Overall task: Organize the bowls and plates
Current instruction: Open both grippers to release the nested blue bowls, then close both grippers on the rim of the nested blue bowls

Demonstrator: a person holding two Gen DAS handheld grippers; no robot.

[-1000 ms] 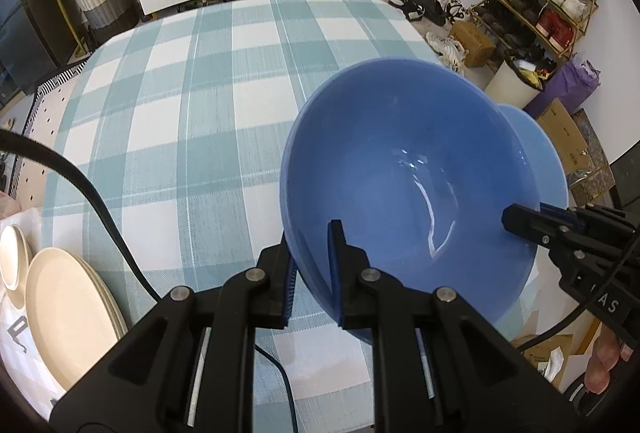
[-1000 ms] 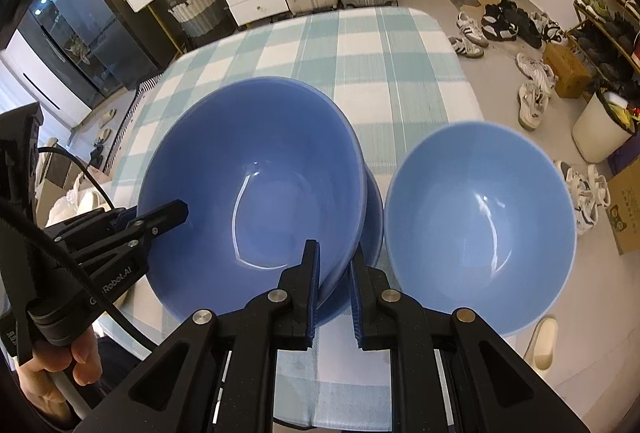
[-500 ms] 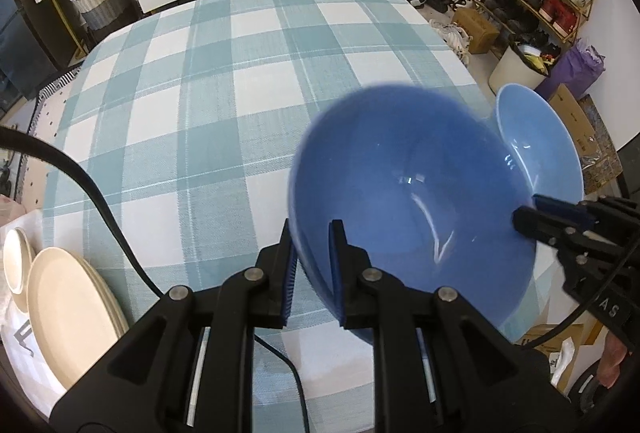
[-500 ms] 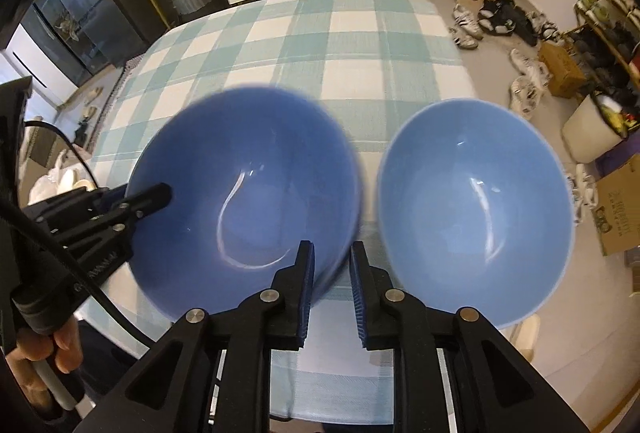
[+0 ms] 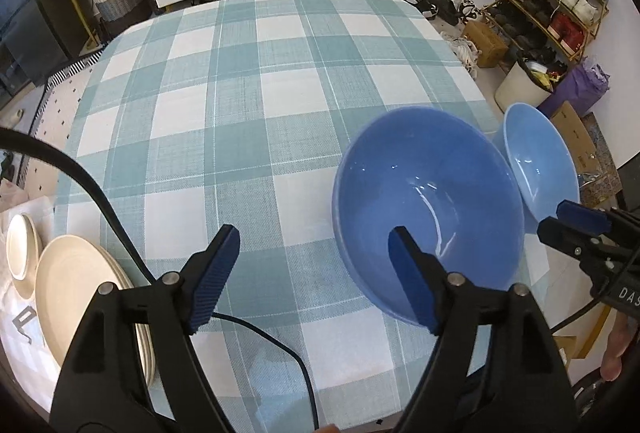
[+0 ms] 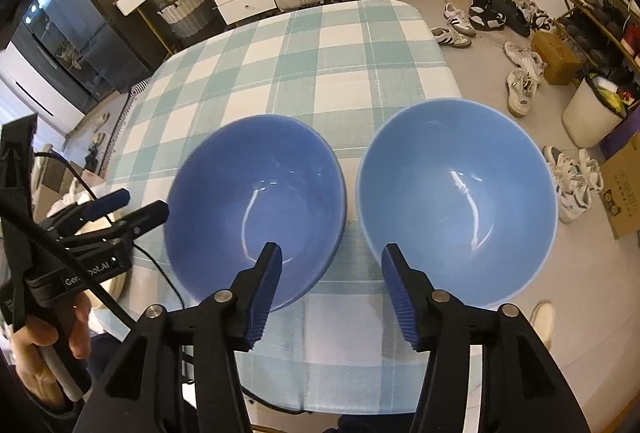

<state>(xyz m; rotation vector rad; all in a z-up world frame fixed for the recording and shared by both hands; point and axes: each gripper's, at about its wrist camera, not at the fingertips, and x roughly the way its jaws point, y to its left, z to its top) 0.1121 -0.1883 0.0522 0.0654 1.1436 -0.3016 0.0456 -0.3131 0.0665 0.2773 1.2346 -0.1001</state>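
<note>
**Trainee:** What does this figure show?

**Operator:** Two blue bowls on the checked tablecloth (image 5: 248, 121). I have just been opening both sets of jaws, and now nothing is between them. My left gripper (image 5: 316, 273) stands wide; the darker bowl (image 5: 428, 209) sits ahead and to its right, its near rim behind the right finger without touching a pad. My right gripper (image 6: 330, 285) stands about half open, and the lighter bowl (image 6: 456, 201) lies ahead on its right, the darker one ahead on its left.

**Trainee:** How would they handle?

**Operator:** I judge them stiff, glossy and probably slippery, likely ceramic or hard plastic, so breakable if dropped. The wall is thin and steep, so I would pinch the near rim, one pad inside and one outside, and lift level.

**Trainee:** And the plates?

**Operator:** The cream plates (image 5: 76, 297) are stacked well to the left of my left gripper, near the table edge. They look flat and heavier, so I would take them by the edge.
</note>
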